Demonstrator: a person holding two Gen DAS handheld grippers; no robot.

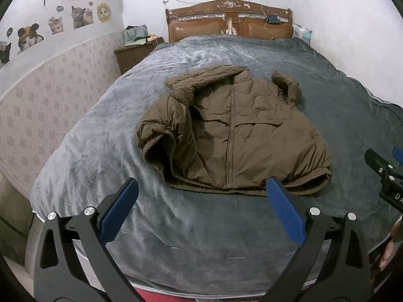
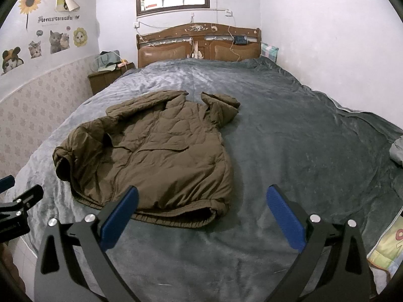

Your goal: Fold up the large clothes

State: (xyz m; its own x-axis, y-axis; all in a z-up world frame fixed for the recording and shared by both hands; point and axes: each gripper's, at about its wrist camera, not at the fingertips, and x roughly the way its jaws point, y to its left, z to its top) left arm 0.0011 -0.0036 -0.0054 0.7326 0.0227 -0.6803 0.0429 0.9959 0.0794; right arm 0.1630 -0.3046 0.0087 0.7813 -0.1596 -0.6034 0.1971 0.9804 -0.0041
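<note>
At the bottom of each wrist view a gripper is seen with its blue-padded jaws spread wide and nothing between them: the left gripper (image 1: 201,201) and the right gripper (image 2: 202,207), both held short of the garment, presumably so each hem corner can be taken. The olive-brown padded jacket (image 1: 234,136) is laid front up and zipped in the centre of the frame, on the grey blanket (image 1: 201,239), hem nearest. A wooden headboard (image 1: 229,22) is seen at the upper centre.
</note>
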